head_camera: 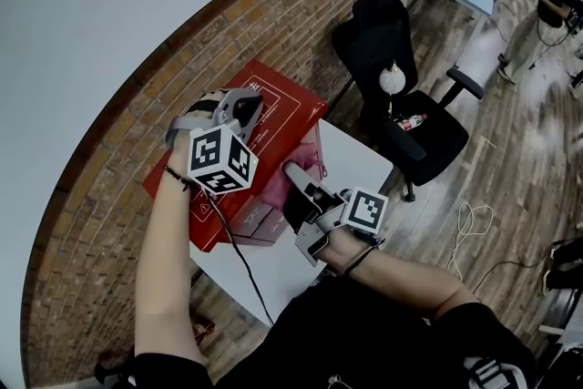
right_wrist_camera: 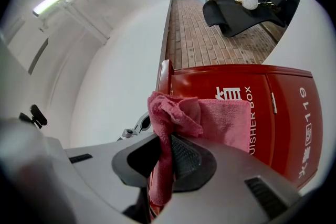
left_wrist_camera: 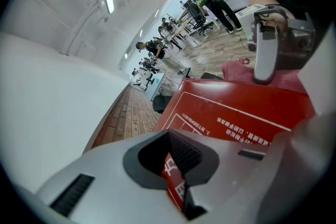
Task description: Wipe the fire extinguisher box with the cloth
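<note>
The left gripper [left_wrist_camera: 176, 178] has its jaws almost together, pinching a thin red edge of the fire extinguisher box [left_wrist_camera: 236, 113] — the box stands on the white table [head_camera: 360, 161] against the brick wall [head_camera: 127, 150]. The right gripper [right_wrist_camera: 167, 165] is clamped on the pink cloth [right_wrist_camera: 223, 119], which lies against the box's front

The left arm [head_camera: 164, 260] stretches forward. The left gripper [head_camera: 246, 112] tilts downward, its jaws clamped on a thin edge of the box [left_wrist_camera: 236, 113]. The right arm [head_camera: 410, 273] bends across the body. The right gripper [head_camera: 296, 180] is angled slightly upward, its jaws pinching the cloth [right_wrist_camera: 220, 118]. The two grippers are near each other, not touching.
</note>
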Demonstrator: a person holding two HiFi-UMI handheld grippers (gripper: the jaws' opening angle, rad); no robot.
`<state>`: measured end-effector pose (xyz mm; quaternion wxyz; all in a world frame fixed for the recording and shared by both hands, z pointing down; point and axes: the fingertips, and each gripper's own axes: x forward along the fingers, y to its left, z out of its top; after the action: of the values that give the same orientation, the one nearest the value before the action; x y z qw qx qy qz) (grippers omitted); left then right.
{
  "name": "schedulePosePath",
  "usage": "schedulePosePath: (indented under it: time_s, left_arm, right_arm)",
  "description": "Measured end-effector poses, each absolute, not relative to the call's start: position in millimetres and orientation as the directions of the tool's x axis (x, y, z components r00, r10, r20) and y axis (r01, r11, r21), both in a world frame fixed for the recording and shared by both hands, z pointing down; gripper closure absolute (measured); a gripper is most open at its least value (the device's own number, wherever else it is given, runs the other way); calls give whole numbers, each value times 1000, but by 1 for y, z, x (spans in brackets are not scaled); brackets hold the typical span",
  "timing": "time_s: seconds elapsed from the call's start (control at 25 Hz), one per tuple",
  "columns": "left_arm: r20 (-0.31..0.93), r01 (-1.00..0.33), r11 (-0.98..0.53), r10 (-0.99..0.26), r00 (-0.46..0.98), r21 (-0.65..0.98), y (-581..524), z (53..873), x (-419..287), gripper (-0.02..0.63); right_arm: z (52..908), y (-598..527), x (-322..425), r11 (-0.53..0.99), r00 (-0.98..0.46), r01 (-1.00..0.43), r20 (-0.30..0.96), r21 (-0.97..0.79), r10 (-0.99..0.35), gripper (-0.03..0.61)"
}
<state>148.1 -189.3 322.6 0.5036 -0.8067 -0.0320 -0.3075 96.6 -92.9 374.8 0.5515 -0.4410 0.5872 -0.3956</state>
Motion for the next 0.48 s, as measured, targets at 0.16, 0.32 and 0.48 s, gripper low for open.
schedulePosePath:
  time_s: [0.16,0.32,0.48]
  left_arm:
    - [528,361,-491,-258,809,-793,-190,323,148,586]
    - [526,359,-491,-258,810,-794,-189,322,148,587]
    - [525,358,-490,-258,811,-795,-189,321,148,586]
  right_arm:
    - [373,-93,90,303,2,-74,-304,-950,-953,514]
    - [372,-92,80,305,-11,-70,-305,-950,-952,514]
    - [371,-92,65,307,-37,-56,-306,-950,-951,514]
